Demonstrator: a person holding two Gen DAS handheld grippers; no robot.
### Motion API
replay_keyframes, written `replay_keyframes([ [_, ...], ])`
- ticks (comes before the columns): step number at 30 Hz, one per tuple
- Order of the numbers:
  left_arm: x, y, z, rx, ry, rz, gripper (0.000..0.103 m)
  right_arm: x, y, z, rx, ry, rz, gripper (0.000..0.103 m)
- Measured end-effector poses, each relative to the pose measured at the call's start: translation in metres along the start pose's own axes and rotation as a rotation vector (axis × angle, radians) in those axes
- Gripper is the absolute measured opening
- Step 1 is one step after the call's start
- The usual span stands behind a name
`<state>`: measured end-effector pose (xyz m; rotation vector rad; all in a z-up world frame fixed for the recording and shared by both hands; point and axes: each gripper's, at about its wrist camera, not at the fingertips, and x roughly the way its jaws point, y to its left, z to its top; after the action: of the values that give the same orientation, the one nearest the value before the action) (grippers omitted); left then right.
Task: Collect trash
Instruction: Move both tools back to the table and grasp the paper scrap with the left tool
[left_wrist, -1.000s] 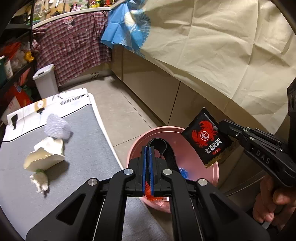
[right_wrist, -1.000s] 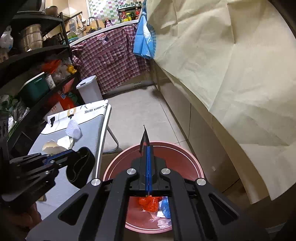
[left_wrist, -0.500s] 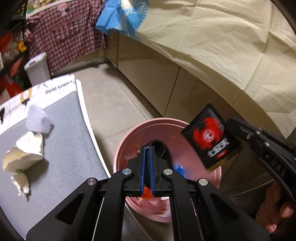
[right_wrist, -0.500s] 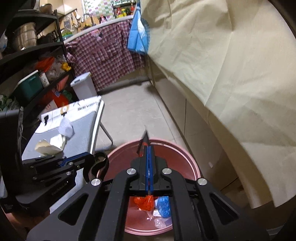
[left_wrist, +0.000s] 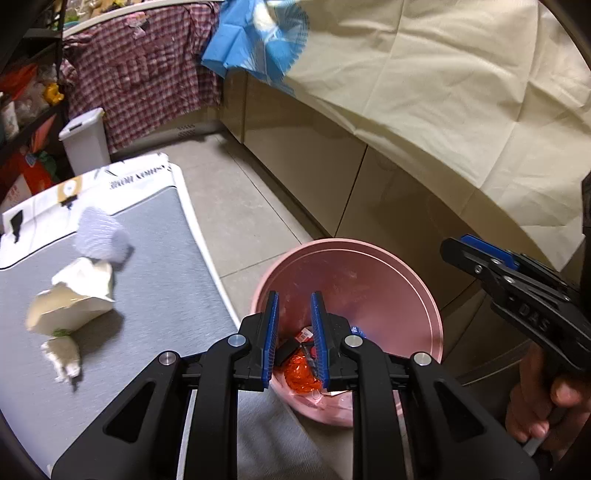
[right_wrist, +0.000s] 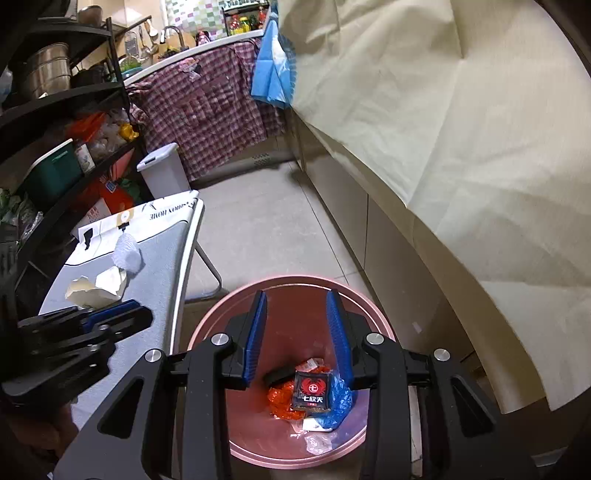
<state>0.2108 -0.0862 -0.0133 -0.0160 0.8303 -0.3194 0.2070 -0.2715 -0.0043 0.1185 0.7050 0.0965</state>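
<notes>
Where it lies flat on the heap inside the pink bin (right_wrist: 373, 314), the black crab-print snack packet (right_wrist: 311, 390) faces printed side up, its long axis running from the near wall toward the far wall. It sits below and between the right gripper (right_wrist: 297, 306)'s opening jaws, touching neither. Beside it in the bin lie orange (right_wrist: 280, 400) and blue wrappers (right_wrist: 338, 402). The left gripper (left_wrist: 293, 304) hangs over the bin's near rim, jaws opening, empty.

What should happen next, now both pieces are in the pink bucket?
Probably swing the left hand-held gripper, jaws opening and empty, back over the grey table toward the torn cream paper, since that scrap and the white wrapper still lie there uncollected.
</notes>
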Motion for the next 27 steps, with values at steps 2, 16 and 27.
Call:
replay_keyframes([
  [2,-0.012,0.004,-0.003,-0.002,-0.013,0.003,0.018,-0.003,0.004,0.0,-0.015,-0.011,0.005,0.035],
  [16,-0.123,0.091,-0.047,0.052,-0.025,0.07,0.018,-0.025,0.037,-0.004,-0.081,-0.035,0.062,0.033],
  [27,-0.144,0.173,-0.103,0.032,0.036,0.061,0.019,-0.029,0.055,-0.006,-0.085,-0.029,0.1,0.031],
])
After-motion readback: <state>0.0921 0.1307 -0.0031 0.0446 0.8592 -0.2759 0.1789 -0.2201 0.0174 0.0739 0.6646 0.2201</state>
